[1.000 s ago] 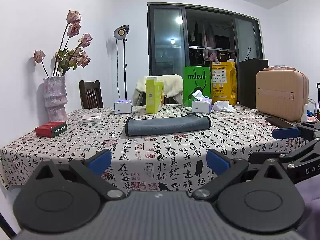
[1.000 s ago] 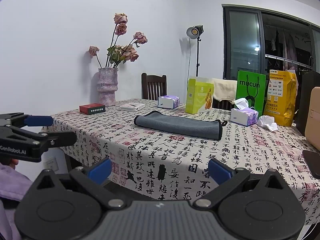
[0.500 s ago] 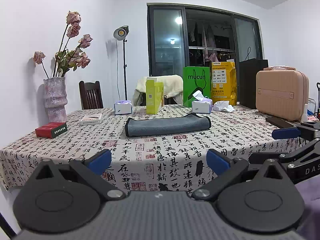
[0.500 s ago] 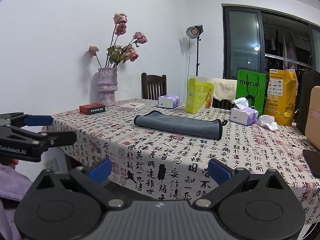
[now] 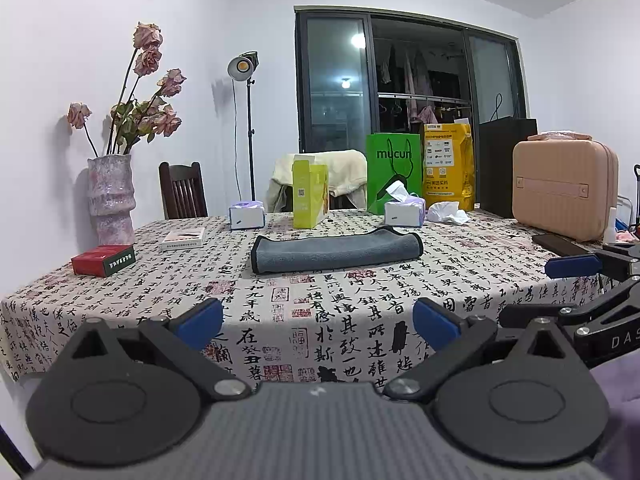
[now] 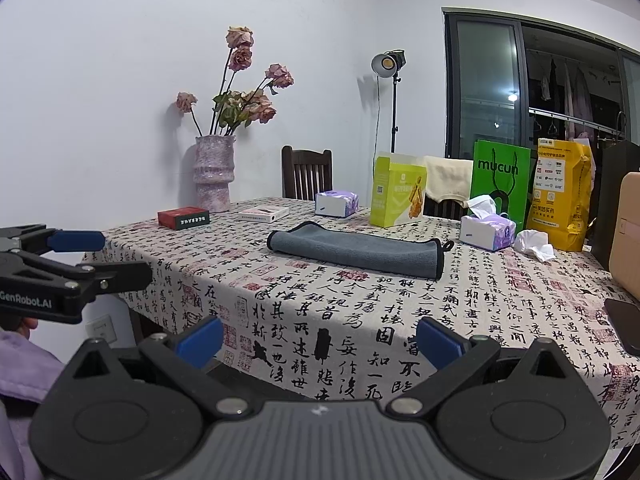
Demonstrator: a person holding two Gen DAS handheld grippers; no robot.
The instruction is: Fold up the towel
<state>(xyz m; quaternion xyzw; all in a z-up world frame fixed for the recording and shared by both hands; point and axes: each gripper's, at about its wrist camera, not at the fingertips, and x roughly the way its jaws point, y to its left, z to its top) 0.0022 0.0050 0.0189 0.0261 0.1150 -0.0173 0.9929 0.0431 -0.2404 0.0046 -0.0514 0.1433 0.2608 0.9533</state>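
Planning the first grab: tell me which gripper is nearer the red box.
Left. The left gripper hangs off the table's near edge toward the red box; the right gripper hangs farther along that edge.

Folded grey towel flat on table

Towel lies mid-table, tissue boxes behind.

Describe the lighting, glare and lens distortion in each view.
Left wrist view: the studio lamp shines at the lens, a ceiling light glares in the window, and fisheye bends the table edges. Right wrist view: the same lamp glows, dried roses cast soft wall shadows, and the corners vignette black.
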